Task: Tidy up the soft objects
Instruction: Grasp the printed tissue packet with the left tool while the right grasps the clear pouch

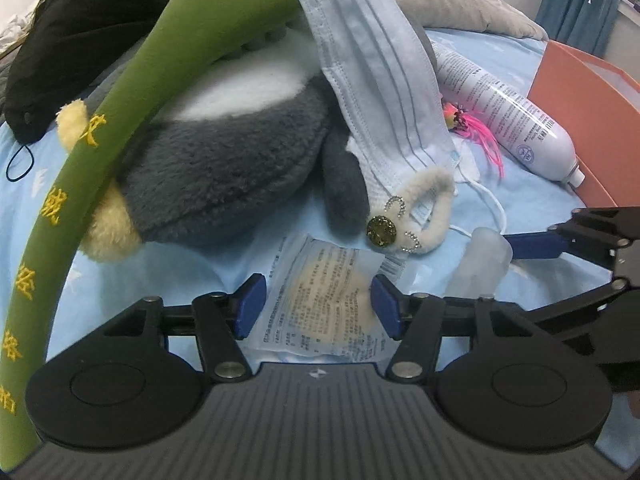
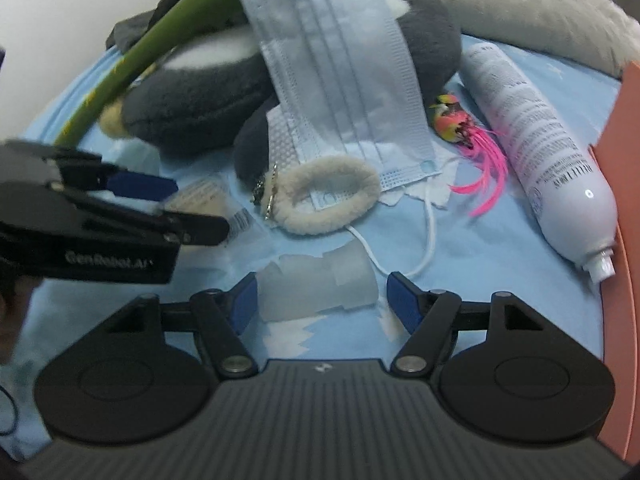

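Pick-up step: on the bed (image 1: 520,216), the left gripper (image 1: 318,306) straddles a packet (image 1: 320,312), the right gripper (image 2: 320,300) a clear wrapper (image 2: 316,284); both open. Next: close, lift

Spread across both views: a light blue sheet (image 1: 520,200) with pale white markings. At the right of the left wrist view, lying aslant on it, a white bottle (image 1: 508,108) covered in fine print, cap toward the lower right, just beside the wall of an orange box (image 1: 580,92). Left of the bottle, near it, a small trinket with pink feathers (image 1: 476,126). In the upper right corner, a blue curtain (image 1: 572,4).
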`<state>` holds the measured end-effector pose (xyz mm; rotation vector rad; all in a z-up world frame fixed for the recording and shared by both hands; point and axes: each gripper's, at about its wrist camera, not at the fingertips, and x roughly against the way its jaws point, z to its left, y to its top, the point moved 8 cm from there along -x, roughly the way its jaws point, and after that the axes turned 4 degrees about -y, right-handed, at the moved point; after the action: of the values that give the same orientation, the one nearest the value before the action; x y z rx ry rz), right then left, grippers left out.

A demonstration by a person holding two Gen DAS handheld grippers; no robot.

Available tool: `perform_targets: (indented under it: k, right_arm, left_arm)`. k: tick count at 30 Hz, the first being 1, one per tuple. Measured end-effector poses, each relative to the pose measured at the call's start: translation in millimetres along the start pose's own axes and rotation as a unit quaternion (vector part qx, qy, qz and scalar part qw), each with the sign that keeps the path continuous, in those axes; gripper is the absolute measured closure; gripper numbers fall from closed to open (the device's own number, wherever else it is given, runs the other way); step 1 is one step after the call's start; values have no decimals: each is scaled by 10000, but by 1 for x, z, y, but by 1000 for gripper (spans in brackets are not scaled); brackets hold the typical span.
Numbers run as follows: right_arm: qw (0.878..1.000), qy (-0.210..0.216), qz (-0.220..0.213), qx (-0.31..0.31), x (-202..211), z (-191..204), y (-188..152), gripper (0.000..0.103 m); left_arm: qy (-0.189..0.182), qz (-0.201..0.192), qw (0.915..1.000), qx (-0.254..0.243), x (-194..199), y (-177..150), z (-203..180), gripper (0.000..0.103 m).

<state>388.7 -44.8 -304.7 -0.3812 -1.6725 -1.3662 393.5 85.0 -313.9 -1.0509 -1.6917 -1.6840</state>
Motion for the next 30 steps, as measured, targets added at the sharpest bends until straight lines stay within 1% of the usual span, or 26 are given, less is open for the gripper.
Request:
perform_targets:
  k: [1,3,6,10,13,18,21,26,30]
  right_arm:
    - [10000,6,-44,7,0,0,1,33]
    - [9999,74,-92,-2,0,2,2,40]
    - [9999,75,-84,-2,2,2,3,44]
    - [9999,39,-49,-100,8,-3,3,44]
    - [9998,-21,-103,-179,17,-6,2,44]
    - [9992,-100,-143,-372,36,-9,-5,44]
    - [9991,-155,-144,-355,51,-8,-11,44]
    - [9987,-193,-206,-422,79,-5,-19,44]
    - [9981,-227,-268,-511,102,-1,-26,44]
  left_arm:
    - [-11,-14,10000,-20,0,0,-1,46]
    - [-8,-34,10000,-44,1,-1,-2,51]
    - [30,-38,9999,-104,2,-2,-6,57]
    - [79,-30,9999,-72,6,-1,-7,66]
    - [162,-74,9998,7,15,0,-5,70]
    - [221,-205,9990,331,38,-2,0,71]
    - [248,-271,9981,498,55,-5,0,71]
    - [212,-361,9964,733,85,-14,-8,71]
    - [221,-431,9957,784,110,-24,-19,71]
